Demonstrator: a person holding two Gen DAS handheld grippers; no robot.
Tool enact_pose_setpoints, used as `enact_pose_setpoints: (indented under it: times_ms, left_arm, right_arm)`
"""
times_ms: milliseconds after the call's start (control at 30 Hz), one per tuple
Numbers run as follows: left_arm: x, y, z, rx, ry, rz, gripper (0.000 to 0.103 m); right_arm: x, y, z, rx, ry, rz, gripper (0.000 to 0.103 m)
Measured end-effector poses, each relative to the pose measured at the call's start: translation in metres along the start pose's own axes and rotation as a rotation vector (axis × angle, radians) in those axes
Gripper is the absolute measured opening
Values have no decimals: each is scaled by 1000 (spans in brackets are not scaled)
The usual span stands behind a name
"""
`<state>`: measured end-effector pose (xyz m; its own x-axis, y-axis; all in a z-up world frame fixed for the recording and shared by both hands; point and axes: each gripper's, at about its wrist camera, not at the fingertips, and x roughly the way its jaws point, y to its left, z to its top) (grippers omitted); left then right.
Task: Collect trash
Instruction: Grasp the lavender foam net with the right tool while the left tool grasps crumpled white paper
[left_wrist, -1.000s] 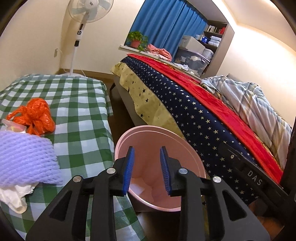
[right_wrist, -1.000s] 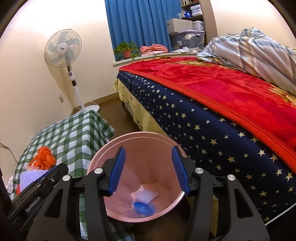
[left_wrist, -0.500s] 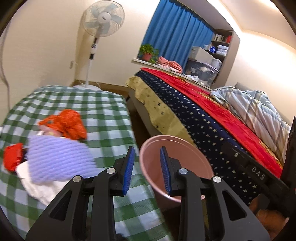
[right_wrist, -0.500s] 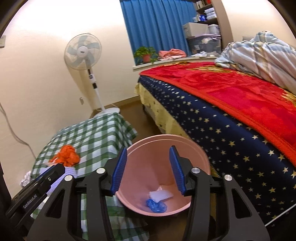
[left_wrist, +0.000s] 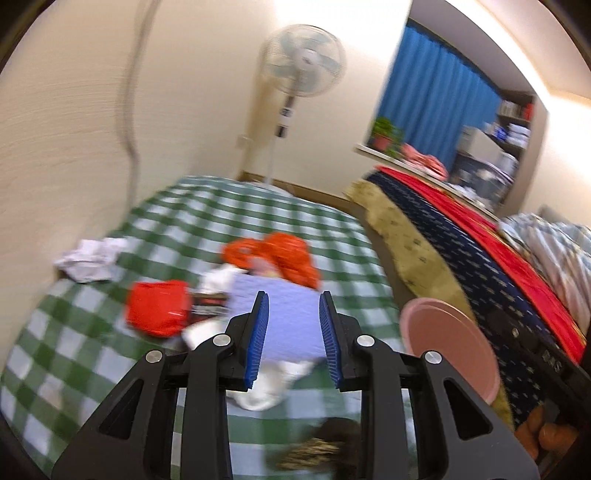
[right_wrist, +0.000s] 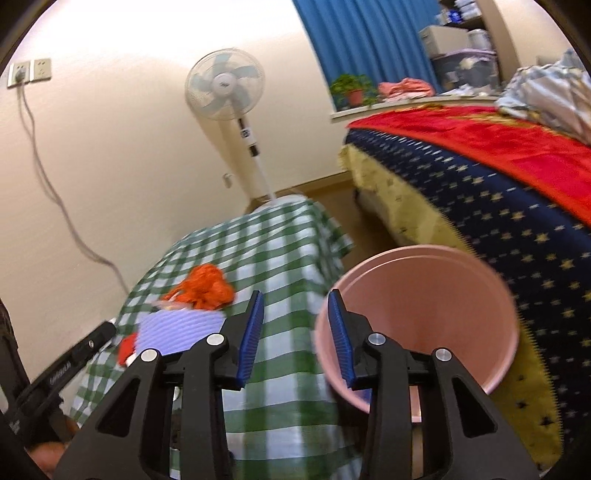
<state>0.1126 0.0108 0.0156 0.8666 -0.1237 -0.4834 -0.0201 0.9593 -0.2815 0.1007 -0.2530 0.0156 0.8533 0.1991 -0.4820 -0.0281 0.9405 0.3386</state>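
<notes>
A pile of trash lies on the green-checked table (left_wrist: 177, 221): a lilac ribbed wrapper (left_wrist: 291, 317), a crumpled orange bag (left_wrist: 284, 254), a red packet (left_wrist: 159, 310), a white crumpled tissue (left_wrist: 90, 258) and white paper (left_wrist: 266, 384). My left gripper (left_wrist: 293, 339) is open and empty, just above the lilac wrapper. The pink bin (right_wrist: 421, 314) stands on the floor between table and bed; it also shows in the left wrist view (left_wrist: 450, 339). My right gripper (right_wrist: 295, 336) is open and empty, over the table edge beside the bin. The orange bag (right_wrist: 207, 288) and lilac wrapper (right_wrist: 177, 328) lie to its left.
A bed with a starred navy cover and red blanket (right_wrist: 498, 177) runs along the right. A standing fan (right_wrist: 225, 88) is by the far wall. A cable (right_wrist: 55, 192) hangs from wall sockets. A brownish blurred thing (left_wrist: 314, 446) lies at the table's near edge.
Both grippers have swung left, away from the bin toward the table. The left one now faces the trash pile; the bin has slid to the right in both views.
</notes>
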Motion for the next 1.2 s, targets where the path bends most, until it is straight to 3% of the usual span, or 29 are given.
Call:
enact_pose_setpoints:
  times_ms: [300, 500, 667, 833, 1033, 1100, 1200]
  left_arm:
    - [9, 44, 7, -74, -43, 172, 28]
    - [16, 73, 8, -133, -48, 270, 28]
    - [22, 99, 10, -188, -48, 354, 28]
    - [27, 125, 16, -251, -58, 437, 28]
    - [41, 155, 21, -338, -40, 509, 28]
    - [47, 161, 23, -356, -25, 510, 33]
    - [55, 165, 25, -370, -10, 518, 46]
  right_arm:
    - [59, 30, -19, 4, 161, 181, 37]
    - [99, 45, -28, 41, 266, 248, 39]
    - [123, 48, -34, 65, 342, 246, 54]
    - [148, 60, -46, 45, 430, 244, 54]
    - [153, 68, -47, -7, 424, 228, 54]
    - [151, 71, -49, -38, 415, 211, 52]
    - [150, 76, -52, -59, 412, 204, 40]
